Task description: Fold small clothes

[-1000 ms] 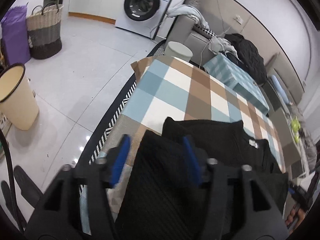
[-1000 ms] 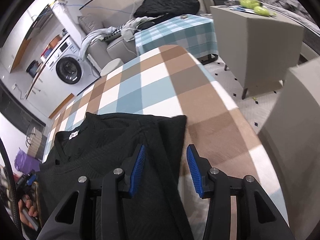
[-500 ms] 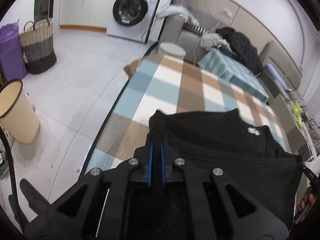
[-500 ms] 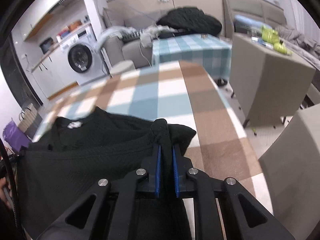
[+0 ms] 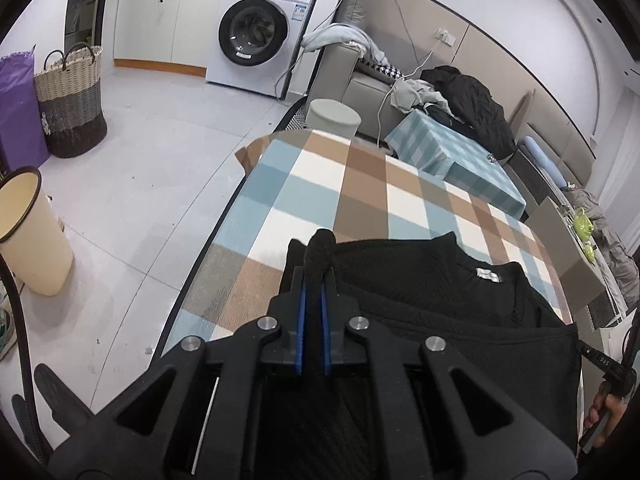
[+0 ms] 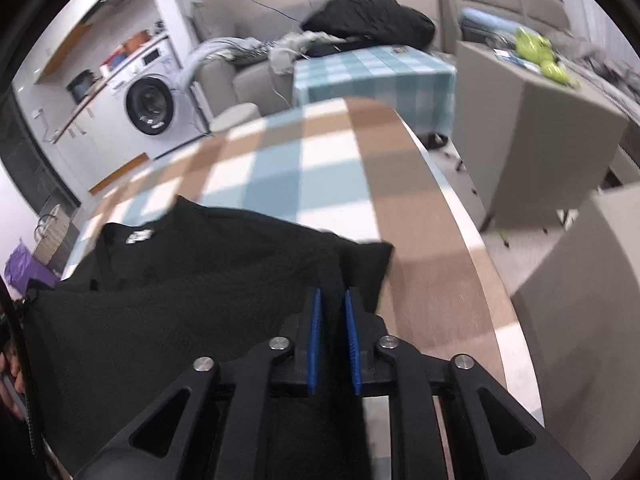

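Checked cloth (image 5: 360,196) in blue, brown and white covers the table, with a washing machine (image 5: 256,32) far off by the wall. On the near part of the cloth lies a black top (image 5: 440,292), collar label facing up. The left gripper (image 5: 313,280) is clenched on a bunched left edge of the top. The right gripper (image 6: 332,300) pinches its right edge, blue pads close together.

The garment (image 5: 440,300) lies on the near end of the table (image 5: 320,184), a stool (image 5: 334,118) beyond the far end.
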`<state>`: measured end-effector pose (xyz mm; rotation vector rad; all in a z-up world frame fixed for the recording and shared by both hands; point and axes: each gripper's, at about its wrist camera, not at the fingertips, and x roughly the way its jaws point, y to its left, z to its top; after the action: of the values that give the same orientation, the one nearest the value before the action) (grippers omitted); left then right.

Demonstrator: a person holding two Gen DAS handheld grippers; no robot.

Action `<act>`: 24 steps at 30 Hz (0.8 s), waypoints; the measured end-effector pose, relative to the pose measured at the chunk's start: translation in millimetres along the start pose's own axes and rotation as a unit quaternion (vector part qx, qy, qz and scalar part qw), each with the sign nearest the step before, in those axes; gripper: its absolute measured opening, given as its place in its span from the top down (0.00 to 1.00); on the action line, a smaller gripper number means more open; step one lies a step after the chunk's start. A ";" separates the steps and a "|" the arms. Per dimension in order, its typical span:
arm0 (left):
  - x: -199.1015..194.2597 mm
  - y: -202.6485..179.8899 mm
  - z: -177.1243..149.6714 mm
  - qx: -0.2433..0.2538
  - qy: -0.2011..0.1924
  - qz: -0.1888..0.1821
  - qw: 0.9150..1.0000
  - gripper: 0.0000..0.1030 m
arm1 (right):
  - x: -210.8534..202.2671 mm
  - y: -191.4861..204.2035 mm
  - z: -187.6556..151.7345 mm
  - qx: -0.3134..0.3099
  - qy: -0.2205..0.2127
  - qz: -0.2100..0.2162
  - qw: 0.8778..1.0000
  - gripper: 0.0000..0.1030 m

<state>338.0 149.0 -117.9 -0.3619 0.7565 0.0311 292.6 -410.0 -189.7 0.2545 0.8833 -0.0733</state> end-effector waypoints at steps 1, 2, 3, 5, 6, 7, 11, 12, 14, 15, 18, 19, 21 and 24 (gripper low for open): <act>1.1 0.5 -0.7 0.000 0.001 0.001 1.000 0.96 | 0.7 -2.1 -1.8 0.001 -0.002 0.002 1.000 0.80; 1.6 0.8 -0.9 0.001 0.001 0.002 1.000 0.96 | 0.2 -3.3 -2.6 0.003 -0.006 0.006 1.000 0.77; 2.0 1.2 -0.8 0.001 0.002 0.002 1.000 0.96 | -0.8 -3.6 -2.5 0.004 -0.011 0.008 1.000 0.75; 2.4 0.9 -1.1 0.001 0.001 0.002 1.000 0.96 | -3.9 -2.1 -0.4 0.007 -0.024 0.009 1.000 0.75; 2.7 0.8 -1.2 0.003 0.001 0.003 1.000 0.96 | -5.2 0.0 2.0 0.006 -0.033 0.017 0.999 0.75; 3.1 1.4 -1.2 0.004 0.001 0.003 1.000 0.96 | -5.1 2.3 4.4 0.004 -0.036 0.022 0.999 0.75; 6.8 3.2 -1.7 0.004 0.005 0.006 1.000 0.96 | 14.6 5.2 12.4 0.008 -0.014 0.031 0.999 0.75; 8.9 3.6 -1.5 0.004 0.007 0.007 1.000 0.96 | 20.7 4.2 12.9 0.009 -0.003 0.027 1.000 0.75; 10.6 6.1 -1.9 0.004 0.009 0.007 1.000 0.96 | 27.2 1.6 11.8 0.012 0.003 0.021 1.000 0.75; 10.8 5.4 -2.0 0.004 0.010 0.006 1.000 0.96 | 28.8 0.9 11.1 0.011 0.006 0.020 1.000 0.75; 11.9 6.2 -2.1 0.004 0.011 0.006 1.000 0.96 | 27.9 2.9 9.4 -0.002 0.005 0.008 1.000 0.75; 12.0 6.0 -1.9 0.004 0.011 0.006 1.000 0.96 | 27.2 3.5 8.7 -0.006 0.006 0.001 1.000 0.75; 12.4 6.8 -1.8 0.005 0.011 0.006 1.000 0.96 | 25.4 3.4 7.5 -0.007 0.005 0.004 1.000 0.74; 14.6 8.6 -3.2 0.006 0.014 0.009 1.000 0.96 | 28.4 3.0 7.0 -0.014 0.012 -0.001 1.000 0.70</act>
<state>345.3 154.5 -132.6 -0.3455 0.7869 0.0383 316.4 -407.6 -206.8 0.2297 0.9081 -0.0600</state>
